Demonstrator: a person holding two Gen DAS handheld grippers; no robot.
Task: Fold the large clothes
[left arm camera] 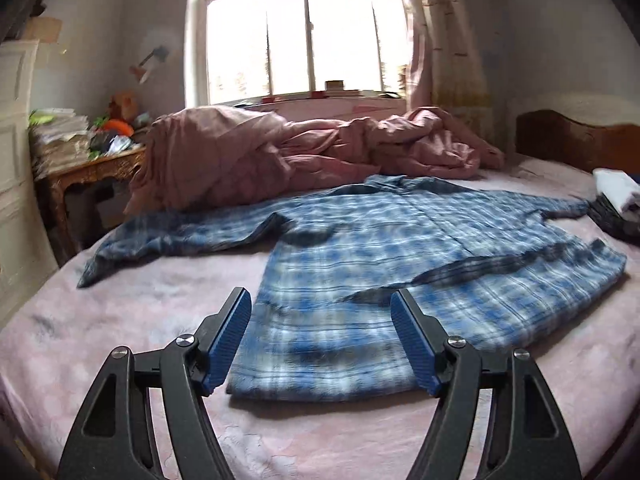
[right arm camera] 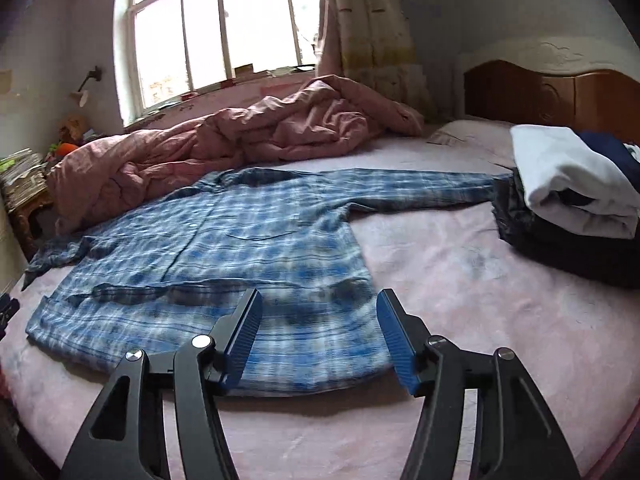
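A blue plaid shirt lies spread flat on the pink bed sheet, front up, sleeves stretched to either side, with its hem toward me. My left gripper hovers open above the hem's left corner, nothing between its blue pads. In the right wrist view the same plaid shirt fills the middle, and my right gripper stands open above the hem's right corner, with no cloth pinched. A crease runs across the lower part of the shirt.
A crumpled pink duvet lies behind the shirt under the window. A stack of folded clothes, white on dark, sits at the right by the wooden headboard. A cluttered wooden side table stands left of the bed.
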